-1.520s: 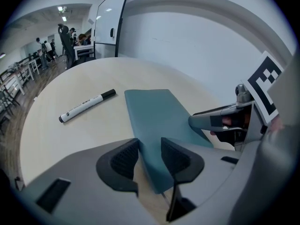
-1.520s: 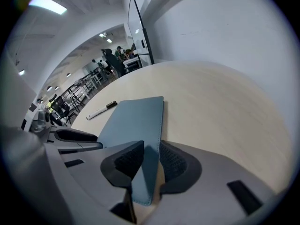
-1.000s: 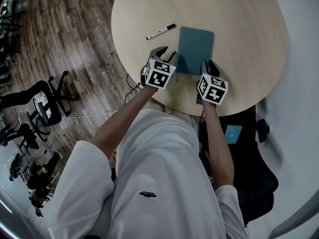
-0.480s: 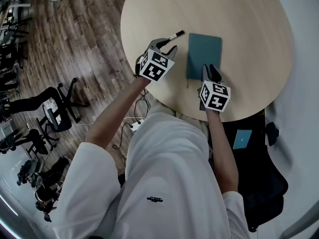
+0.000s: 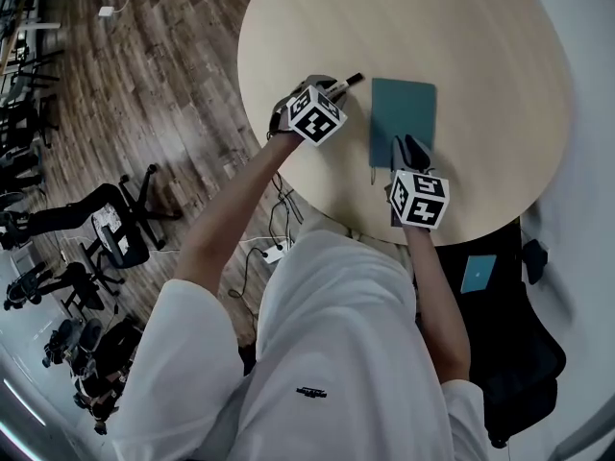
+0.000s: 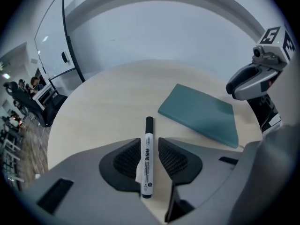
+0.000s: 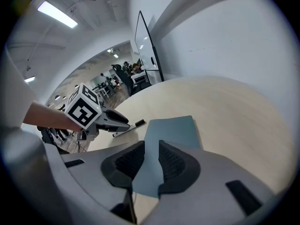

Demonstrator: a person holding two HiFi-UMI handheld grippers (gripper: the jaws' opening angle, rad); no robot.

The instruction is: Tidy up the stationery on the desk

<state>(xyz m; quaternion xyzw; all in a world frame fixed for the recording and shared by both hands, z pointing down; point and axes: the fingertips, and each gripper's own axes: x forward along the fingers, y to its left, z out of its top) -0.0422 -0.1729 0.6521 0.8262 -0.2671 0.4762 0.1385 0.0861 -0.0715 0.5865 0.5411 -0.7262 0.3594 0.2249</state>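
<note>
Round pale desk (image 5: pixel 480 27) in head view, wood floor and office chairs off to its left. Only two stationery items on it: white marker (image 5: pixel 352 80) with black cap and teal notebook (image 5: pixel 404 113), close together, neither put away. Left gripper (image 5: pixel 329 88) down over the marker's near end; right gripper (image 5: pixel 411 150) at the notebook's near edge.

Left gripper view: marker (image 6: pixel 147 158) flat on the desk, lengthwise between the pads, jaws just now closing in, thin gaps either side, so not clamped yet. Notebook further out to the right.

Right gripper view: jaws slightly apart, nothing pinched, notebook (image 7: pixel 171 130) showing through the gap.

Progress, as a judgement: early. Nothing lifted or gathered, no holder or tray in sight. Left to do: grip marker, then sort notebook.
</note>
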